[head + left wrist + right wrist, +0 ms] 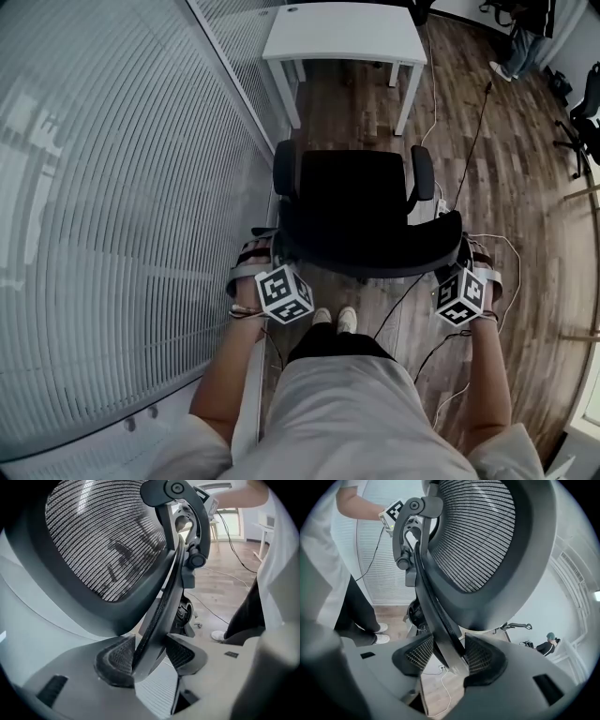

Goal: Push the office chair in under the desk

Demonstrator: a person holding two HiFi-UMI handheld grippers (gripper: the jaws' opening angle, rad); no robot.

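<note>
Only gripper views show pads (116, 659) clamping chair backrest (105, 545).

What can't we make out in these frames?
Black mesh-backed office chair: base and casters hidden in head view under its seat.
Left gripper, right gripper: jaws hidden in head view behind the backrest.
Brownish object under the white rectangular desk: too small, head view.
Person far right: cut off by head view's top edge.

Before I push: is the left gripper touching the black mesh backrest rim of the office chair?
Touching. The left gripper view shows the left gripper closed on the black mesh backrest rim, pads pressing both sides.
</note>
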